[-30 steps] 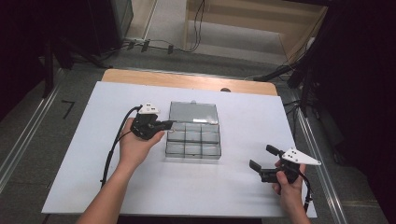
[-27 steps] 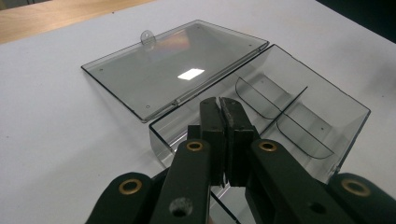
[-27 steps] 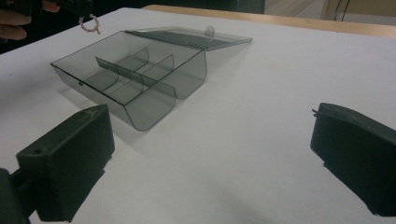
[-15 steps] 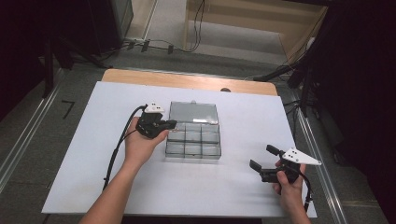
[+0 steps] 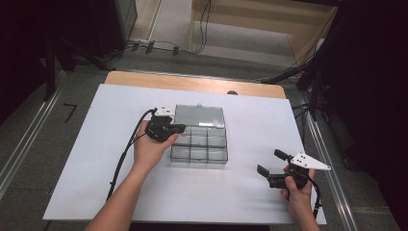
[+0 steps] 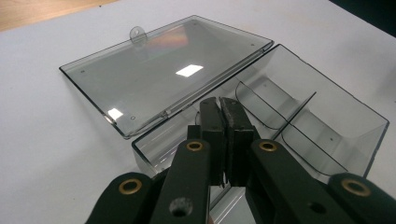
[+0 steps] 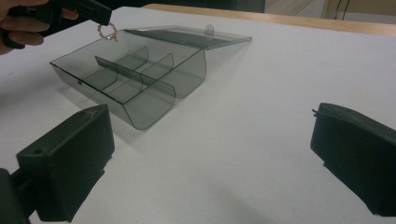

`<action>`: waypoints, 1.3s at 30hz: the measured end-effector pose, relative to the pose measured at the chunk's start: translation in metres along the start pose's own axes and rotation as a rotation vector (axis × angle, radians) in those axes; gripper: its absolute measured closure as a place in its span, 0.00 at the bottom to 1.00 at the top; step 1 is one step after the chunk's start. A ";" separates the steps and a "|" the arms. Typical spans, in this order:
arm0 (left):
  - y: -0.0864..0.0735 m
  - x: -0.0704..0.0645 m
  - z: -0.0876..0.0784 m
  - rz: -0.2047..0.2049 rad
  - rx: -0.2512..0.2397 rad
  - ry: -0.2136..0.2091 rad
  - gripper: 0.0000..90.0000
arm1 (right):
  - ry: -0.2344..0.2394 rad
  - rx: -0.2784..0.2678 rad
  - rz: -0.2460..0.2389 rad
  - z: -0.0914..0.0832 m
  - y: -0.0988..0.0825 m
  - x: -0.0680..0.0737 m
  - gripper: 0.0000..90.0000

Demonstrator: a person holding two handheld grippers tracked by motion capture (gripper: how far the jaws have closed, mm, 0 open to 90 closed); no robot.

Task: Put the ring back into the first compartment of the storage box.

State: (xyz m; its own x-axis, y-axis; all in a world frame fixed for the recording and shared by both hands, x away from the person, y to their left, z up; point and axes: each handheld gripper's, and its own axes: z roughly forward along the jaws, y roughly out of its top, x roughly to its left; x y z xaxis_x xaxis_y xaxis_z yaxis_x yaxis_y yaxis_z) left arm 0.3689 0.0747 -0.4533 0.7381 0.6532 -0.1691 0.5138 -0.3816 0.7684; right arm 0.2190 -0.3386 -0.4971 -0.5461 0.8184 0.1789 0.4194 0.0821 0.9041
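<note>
A clear grey compartment box (image 5: 199, 147) lies mid-table with its lid (image 5: 199, 116) folded flat behind it. My left gripper (image 5: 179, 128) hovers over the box's near-left corner, jaws shut. The right gripper view shows a small pinkish beaded ring (image 7: 108, 31) dangling from the left gripper's tips above the box (image 7: 140, 79). In the left gripper view the closed left gripper (image 6: 222, 105) points into an empty compartment (image 6: 289, 126), beside the lid (image 6: 163, 70); the ring is hidden under the jaws. My right gripper (image 5: 270, 161) rests open on the table to the right, and the right gripper view shows this gripper (image 7: 210, 158) holding nothing.
A white sheet (image 5: 96, 159) covers the table, with a strip of bare wood (image 5: 192, 84) along the far edge. The left gripper's cable (image 5: 126, 149) trails back along the forearm. Dark floor, rails and cables surround the table.
My left gripper has edged slightly to the right, over the box's left side. The right gripper has stayed put.
</note>
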 end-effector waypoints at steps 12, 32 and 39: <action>-0.002 0.004 0.007 0.000 0.013 0.013 0.99 | -0.001 0.002 0.002 0.000 0.000 0.000 0.00; -0.008 0.005 0.020 0.016 0.066 0.025 0.98 | -0.003 0.001 0.001 0.000 0.000 -0.001 0.00; -0.008 0.005 0.020 0.013 0.060 0.019 0.97 | -0.003 0.001 -0.002 0.000 0.000 -0.001 0.00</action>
State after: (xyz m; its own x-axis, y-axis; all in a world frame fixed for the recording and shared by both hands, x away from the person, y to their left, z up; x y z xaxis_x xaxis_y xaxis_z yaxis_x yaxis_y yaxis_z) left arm 0.3772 0.0683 -0.4722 0.7367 0.6600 -0.1476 0.5301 -0.4280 0.7320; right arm 0.2193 -0.3396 -0.4974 -0.5450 0.8198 0.1760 0.4191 0.0845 0.9040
